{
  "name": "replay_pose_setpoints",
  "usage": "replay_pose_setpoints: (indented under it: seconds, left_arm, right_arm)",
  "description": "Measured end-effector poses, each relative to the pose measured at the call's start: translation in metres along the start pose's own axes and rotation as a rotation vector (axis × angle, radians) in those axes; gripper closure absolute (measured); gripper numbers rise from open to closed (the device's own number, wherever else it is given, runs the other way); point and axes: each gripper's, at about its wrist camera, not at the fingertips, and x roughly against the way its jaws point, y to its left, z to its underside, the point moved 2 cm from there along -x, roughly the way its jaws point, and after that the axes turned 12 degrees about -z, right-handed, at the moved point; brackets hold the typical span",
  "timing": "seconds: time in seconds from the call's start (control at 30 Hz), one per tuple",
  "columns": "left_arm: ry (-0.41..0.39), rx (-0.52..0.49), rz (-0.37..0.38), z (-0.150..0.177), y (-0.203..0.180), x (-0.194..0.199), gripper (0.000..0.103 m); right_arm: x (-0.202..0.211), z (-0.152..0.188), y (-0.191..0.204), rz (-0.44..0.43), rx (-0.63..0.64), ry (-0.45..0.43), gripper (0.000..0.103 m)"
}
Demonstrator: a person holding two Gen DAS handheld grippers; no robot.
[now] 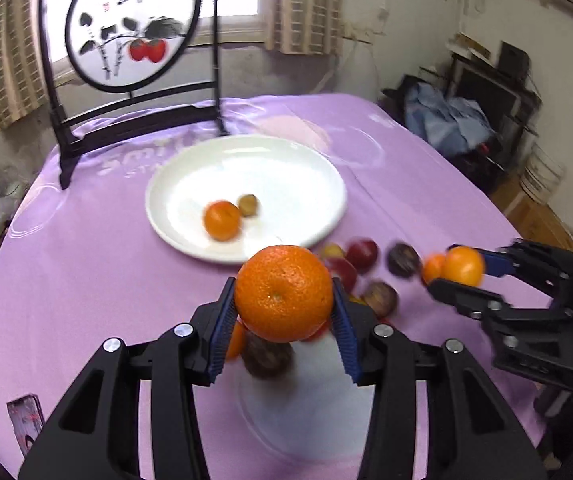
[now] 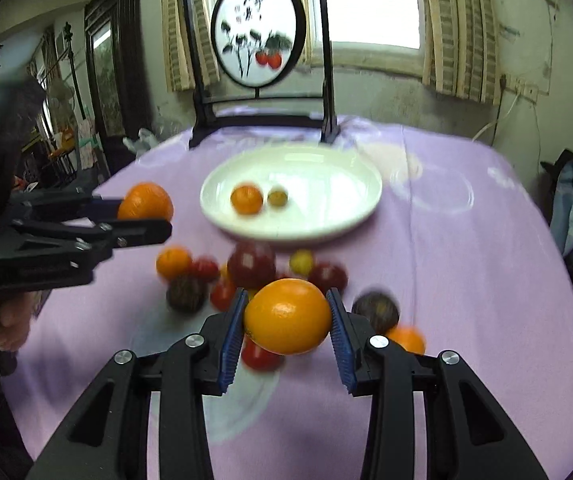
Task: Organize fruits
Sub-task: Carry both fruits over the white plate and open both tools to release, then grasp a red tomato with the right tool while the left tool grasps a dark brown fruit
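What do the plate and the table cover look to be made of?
The white plate looks like glazed ceramic or porcelain: glossy surface with soft window reflections; melamine can't be ruled out. The purple tablecloth looks like matte woven fabric, with creases and faint printed lettering near the plate.

held oranges: two, one point(image 1: 284, 294) clamped off the cloth, other point(image 2: 288, 316) likewise
plate point(image 1: 310, 184): white, 12 o'clock, holding small orange point(image 1: 222, 220), brownish fruit point(image 1: 248, 205)
loose pile point(image 2: 250, 266): red, dark, orange fruits at plate's 6 o'clock
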Motion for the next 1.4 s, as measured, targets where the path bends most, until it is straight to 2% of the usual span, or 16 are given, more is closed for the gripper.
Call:
replay_pose_setpoints:
  seconds: [0.1, 0.27, 0.57, 0.6, 0.67, 0.7, 0.73, 0.8, 0.93, 1.17, 1.4]
  left_arm:
    - [0.016, 0.063, -0.084, -0.025, 0.02, -0.031, 0.059]
    - [0.121, 0.19, -0.18, -0.044, 0.054, -0.091, 0.059]
    - [0.201, 0.224, -0.183, -0.059, 0.062, -0.143, 0.058]
    - [0.206, 0.236, -0.183, -0.06, 0.063, -0.147, 0.056]
    - [0.189, 0.271, -0.171, -0.063, 0.066, -0.144, 0.04]
    - [0.182, 0.283, -0.17, -0.065, 0.067, -0.14, 0.029]
    - [0.168, 0.293, -0.161, -0.067, 0.066, -0.132, 0.025]
    - [0.143, 0.293, -0.15, -0.069, 0.064, -0.118, 0.023]
    - [0.084, 0.241, -0.18, -0.066, 0.052, -0.082, 0.015]
    - [0.003, 0.162, -0.24, -0.027, 0.027, -0.032, 0.007]
    - [0.045, 0.134, -0.24, 0.012, 0.011, -0.018, 0.007]
  right_arm:
    - [-0.021, -0.035, -0.006, 0.002, 0.029, -0.013, 0.063]
    - [-0.082, -0.062, -0.029, 0.047, -0.021, 0.079, 0.063]
    - [-0.146, -0.062, -0.041, 0.056, -0.053, 0.201, 0.062]
    - [-0.15, -0.061, -0.041, 0.05, -0.058, 0.21, 0.055]
    - [-0.147, -0.062, -0.043, 0.052, -0.084, 0.185, 0.045]
    - [-0.142, -0.062, -0.044, 0.045, -0.096, 0.168, 0.043]
    - [-0.139, -0.062, -0.043, 0.03, -0.101, 0.16, 0.043]
    - [-0.129, -0.06, -0.04, 0.018, -0.099, 0.148, 0.043]
    - [-0.106, -0.052, -0.037, -0.002, -0.096, 0.13, 0.043]
    - [-0.063, -0.021, -0.029, -0.006, -0.077, 0.124, 0.04]
    - [-0.05, 0.016, -0.016, -0.003, -0.07, 0.169, 0.04]
